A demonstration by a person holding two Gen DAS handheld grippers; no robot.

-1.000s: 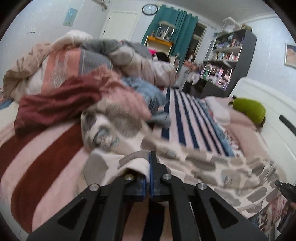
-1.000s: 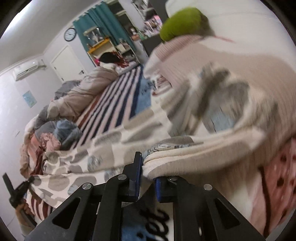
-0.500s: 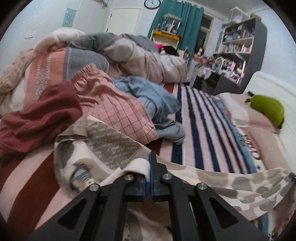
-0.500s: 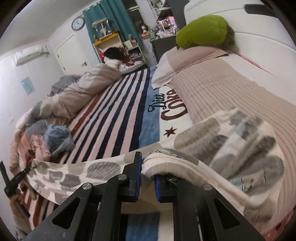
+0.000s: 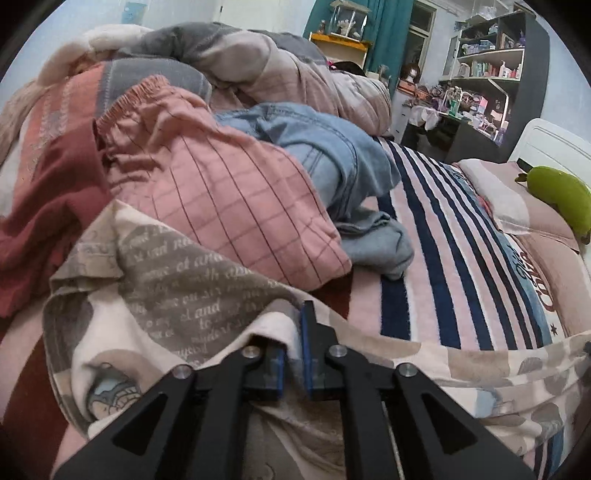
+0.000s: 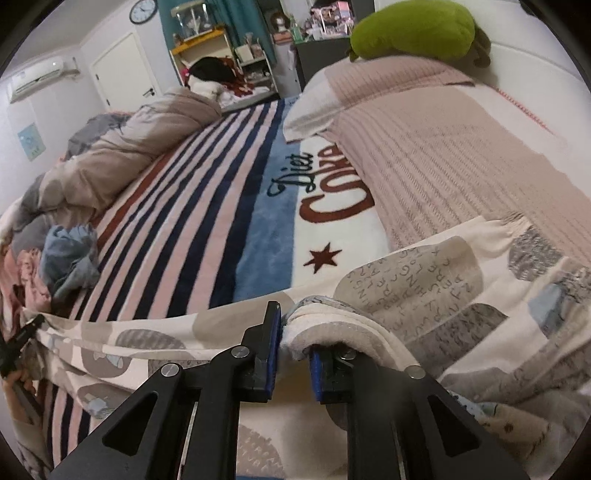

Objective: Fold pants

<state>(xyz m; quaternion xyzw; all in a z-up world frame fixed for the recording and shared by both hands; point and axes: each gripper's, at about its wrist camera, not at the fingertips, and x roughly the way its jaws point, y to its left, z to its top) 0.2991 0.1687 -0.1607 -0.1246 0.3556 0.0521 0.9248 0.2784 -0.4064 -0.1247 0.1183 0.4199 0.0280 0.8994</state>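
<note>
Striped blanket (image 5: 436,258) covering the bed, printed with lettering and a red star toward the pillow side. Heaped duvet (image 5: 280,62) bunched along the far edge. Ribbed pink pillow (image 6: 461,147) at the head end, green plush toy (image 6: 413,31) resting on top of it. Patterned pants (image 6: 424,291), cream with grey and beige blotches and printed letters, stretched low across the near edge of the blanket between the two tools, waistband end lying partly over the pillow's near corner, other end bunched beside the clothes pile. Pink checked pants (image 5: 229,192) with elastic waist, lying on the pile and touching the patterned fabric; blue jeans (image 5: 325,155) just behind, a dark red garment (image 5: 48,206) to the side. Left gripper (image 5: 293,354): jaws parting, a cream fold of the patterned pants between the blue pads, pads no longer visibly pressing. Right gripper (image 6: 293,354): jaws parting likewise, thick cream hem between the pads, draped over the right-hand pad, contact with the other pad not certain. In the right wrist view, left tool and a fingertip just visible at the frame edge.
</note>
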